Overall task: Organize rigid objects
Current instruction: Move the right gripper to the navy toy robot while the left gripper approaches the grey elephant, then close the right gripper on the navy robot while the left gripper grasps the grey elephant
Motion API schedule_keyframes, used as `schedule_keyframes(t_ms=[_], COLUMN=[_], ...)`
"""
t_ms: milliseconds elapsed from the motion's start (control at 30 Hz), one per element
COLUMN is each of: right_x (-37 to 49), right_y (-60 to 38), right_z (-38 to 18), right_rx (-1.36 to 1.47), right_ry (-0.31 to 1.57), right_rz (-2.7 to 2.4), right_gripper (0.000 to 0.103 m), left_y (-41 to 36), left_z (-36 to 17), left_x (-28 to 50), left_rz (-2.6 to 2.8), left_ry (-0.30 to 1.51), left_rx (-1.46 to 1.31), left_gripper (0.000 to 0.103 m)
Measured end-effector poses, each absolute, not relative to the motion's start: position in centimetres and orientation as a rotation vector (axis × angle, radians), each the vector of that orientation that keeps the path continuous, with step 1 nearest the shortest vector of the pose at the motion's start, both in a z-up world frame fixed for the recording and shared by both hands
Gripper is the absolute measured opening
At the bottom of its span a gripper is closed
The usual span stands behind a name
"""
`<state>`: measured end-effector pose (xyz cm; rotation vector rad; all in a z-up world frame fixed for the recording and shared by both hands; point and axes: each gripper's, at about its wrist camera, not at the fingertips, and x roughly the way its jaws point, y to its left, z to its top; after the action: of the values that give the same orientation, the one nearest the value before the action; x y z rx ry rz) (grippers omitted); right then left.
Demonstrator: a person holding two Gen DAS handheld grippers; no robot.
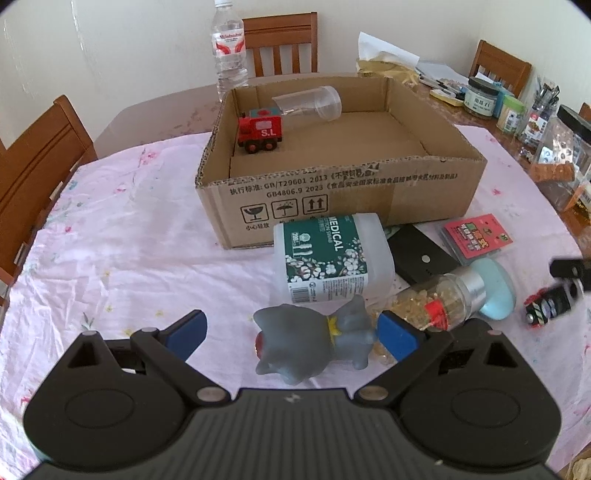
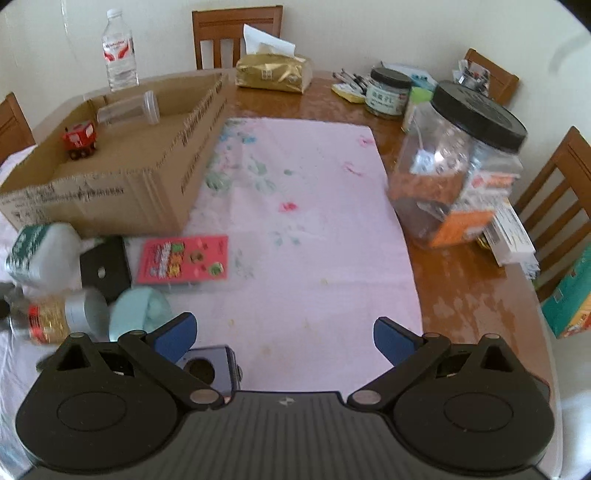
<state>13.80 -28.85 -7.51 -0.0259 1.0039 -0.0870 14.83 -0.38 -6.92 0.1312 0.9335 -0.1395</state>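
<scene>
Grey toy (image 1: 314, 341): lower centre of frame, on its side between the wide-open left gripper (image 1: 291, 330) fingers, nearer the right pad. Right gripper (image 2: 284, 338): open, empty.

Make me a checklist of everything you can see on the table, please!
Surface: table of brown wood, partly under a pink flowered cloth.
Job's things: cardboard box holds a red toy train and a clear cup on its side. Outside it: grey toy, cotton swab tub, spice jar, red card pack, black block.
Clutter: water bottle, tissue pack, big black-lidded jar.
Tongs: left tongs open around the grey toy; right tongs open, holding nothing.
Cables: nothing seen.
Surroundings: wooden chairs, pale wall.
</scene>
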Motion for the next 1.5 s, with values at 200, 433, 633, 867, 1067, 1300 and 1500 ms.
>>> schedule_keyframes(t_ms=[200, 433, 633, 867, 1067, 1300, 1500], right_x=[11.0, 9.2, 9.2, 9.3, 9.4, 8.8, 8.3], right_y=[-29.7, -28.9, -27.3, -26.7, -25.9, -25.9, -25.9], right_z=[-8.3, -8.9, -9.9, -10.5, -11.2, -11.7, -11.8], right_rx=[0.003, 0.135, 0.082, 0.038, -0.027, -0.080, -0.078], right_ry=[1.050, 1.053, 1.073, 1.076, 1.072, 1.026, 0.996], right_rz=[-0.089, 0.014, 0.037, 0.060, 0.052, 0.070, 0.070], right_gripper=[0.103, 0.103, 0.103, 0.103, 0.103, 0.103, 0.103], left_y=[-0.1, -1.1, 0.2, 1.5, 0.3, 1.8, 1.5], left_z=[-7.0, -7.2, -7.2, -7.7, -9.2, -9.9, -11.2], left_x=[15.0, 15.0, 14.9, 14.5, 15.1, 15.0, 15.7], left_rz=[-0.161, -0.213, -0.192, -0.246, -0.197, -0.263, -0.312], left_ry=[0.938, 0.938, 0.934, 0.975, 0.964, 0.975, 0.986], left_rx=[0.115, 0.104, 0.079, 0.084, 0.145, 0.187, 0.170], left_gripper=[0.098, 0.099, 0.100, 0.100, 0.100, 0.103, 0.103])
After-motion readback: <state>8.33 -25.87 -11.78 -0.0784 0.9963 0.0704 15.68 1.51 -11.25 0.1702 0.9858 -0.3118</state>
